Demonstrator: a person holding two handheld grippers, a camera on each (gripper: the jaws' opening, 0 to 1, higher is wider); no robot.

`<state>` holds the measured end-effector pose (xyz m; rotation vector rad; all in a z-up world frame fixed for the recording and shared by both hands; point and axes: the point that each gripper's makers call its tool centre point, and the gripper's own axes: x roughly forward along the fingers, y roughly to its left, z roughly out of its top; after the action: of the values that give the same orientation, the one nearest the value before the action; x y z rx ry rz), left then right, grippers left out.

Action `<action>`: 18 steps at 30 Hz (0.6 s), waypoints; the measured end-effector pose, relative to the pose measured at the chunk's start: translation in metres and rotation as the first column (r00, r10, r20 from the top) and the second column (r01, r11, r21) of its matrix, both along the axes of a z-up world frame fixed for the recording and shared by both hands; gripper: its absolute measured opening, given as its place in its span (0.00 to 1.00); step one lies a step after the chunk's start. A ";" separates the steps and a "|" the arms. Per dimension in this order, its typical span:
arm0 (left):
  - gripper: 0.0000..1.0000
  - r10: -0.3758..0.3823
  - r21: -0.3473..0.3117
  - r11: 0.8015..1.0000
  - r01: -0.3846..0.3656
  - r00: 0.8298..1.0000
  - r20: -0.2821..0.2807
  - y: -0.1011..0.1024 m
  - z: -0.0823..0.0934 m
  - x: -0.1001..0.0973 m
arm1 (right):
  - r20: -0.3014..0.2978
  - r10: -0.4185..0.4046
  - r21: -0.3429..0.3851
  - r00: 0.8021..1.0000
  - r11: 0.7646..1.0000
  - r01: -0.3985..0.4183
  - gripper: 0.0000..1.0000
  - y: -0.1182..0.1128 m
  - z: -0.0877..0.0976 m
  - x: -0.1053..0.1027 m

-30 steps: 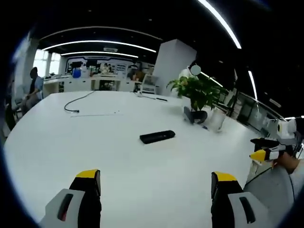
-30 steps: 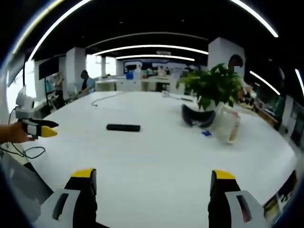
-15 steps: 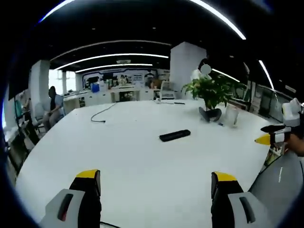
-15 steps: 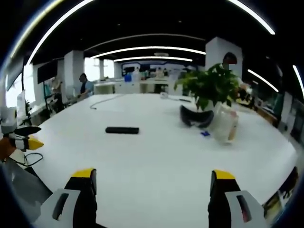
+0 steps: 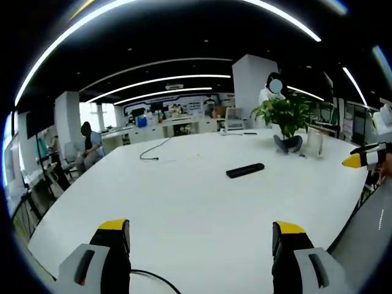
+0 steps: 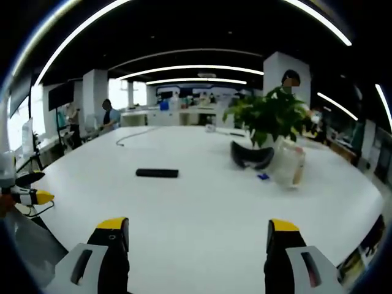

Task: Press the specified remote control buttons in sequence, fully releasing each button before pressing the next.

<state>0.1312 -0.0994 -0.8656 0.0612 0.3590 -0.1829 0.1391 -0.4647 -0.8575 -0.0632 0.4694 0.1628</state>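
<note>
Open-plan office space is stretching out behind a broad white table (image 5: 184, 202), with light strips curving across a dark ceiling and seated people working at desks far back on the left of both views.

In the left gripper view, the left gripper (image 5: 199, 236) is hovering low over the near part of the table with its yellow-tipped jaws standing wide apart and nothing between them. A black cable (image 5: 153, 150) is lying on the far left of the table. Further right, the remote control (image 5: 245, 170) is lying flat and alone, well apart from the gripper. A potted plant (image 5: 288, 116) is standing beyond it, and the yellow tip of the right gripper (image 5: 361, 160) is poking in at the right edge.

In the right gripper view, the left gripper's tip (image 6: 37, 197) is showing at the left edge. The remote control (image 6: 157, 173) is resting left of centre on bare table, and the right gripper (image 6: 195, 233) is likewise spread open and empty, well short of it. To the right are sitting a dark headset (image 6: 251, 156), the plant (image 6: 269, 116) and a clear bag (image 6: 289, 164).

The remote is looking like a slim, light, rigid plastic bar that is likely to skate on the smooth tabletop. Steadying its long edges with one gripper while a single jaw tip of the other is pressing straight down on a button seems the safest hold; the buttons are too small to make out.
</note>
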 end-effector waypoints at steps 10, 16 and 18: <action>0.98 -0.027 0.055 0.998 0.027 1.000 -0.014 -0.002 -0.003 -0.002 | -0.021 0.030 0.013 0.999 0.999 -0.029 0.89 0.005 -0.003 -0.002; 0.99 -0.019 0.033 0.999 0.020 1.000 -0.019 -0.001 -0.004 -0.002 | -0.023 0.041 0.020 0.999 0.999 -0.041 0.90 0.008 -0.003 -0.002; 0.99 -0.020 0.024 0.999 0.021 0.999 -0.026 -0.002 -0.004 -0.002 | -0.024 0.046 0.013 0.999 0.999 -0.046 0.90 0.009 -0.003 -0.002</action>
<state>0.1293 -0.1014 -0.8701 0.0868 0.3862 -0.2000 0.1373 -0.4561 -0.8607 -0.0600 0.4910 0.2119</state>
